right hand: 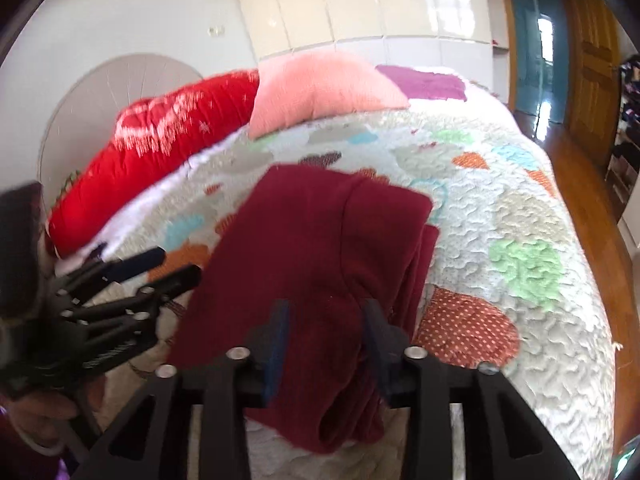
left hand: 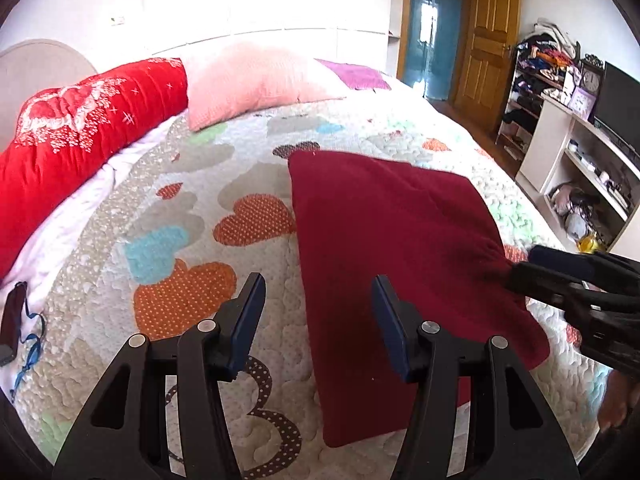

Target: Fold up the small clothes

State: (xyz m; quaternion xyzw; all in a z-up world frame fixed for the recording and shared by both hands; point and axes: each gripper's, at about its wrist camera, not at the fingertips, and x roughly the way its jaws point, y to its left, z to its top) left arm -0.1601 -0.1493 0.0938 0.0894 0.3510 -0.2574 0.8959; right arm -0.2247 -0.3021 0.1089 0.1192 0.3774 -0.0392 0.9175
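A dark red garment (left hand: 384, 248) lies folded on the heart-patterned quilt (left hand: 192, 216). My left gripper (left hand: 318, 308) is open and empty, hovering over the garment's left edge; it also shows at the left of the right wrist view (right hand: 160, 268). My right gripper (right hand: 324, 332) has its jaws part open around a bunched fold of the garment (right hand: 316, 248) at its near right edge. In the left wrist view the right gripper (left hand: 520, 268) touches the garment's gathered right edge.
A red bolster (left hand: 80, 128) and a pink pillow (left hand: 256, 80) lie at the head of the bed. A purple cloth (left hand: 356, 74) lies at the far corner. Shelves and a cabinet (left hand: 568, 152) stand to the right. A dark pouch with blue cord (left hand: 12, 320) lies at the left edge.
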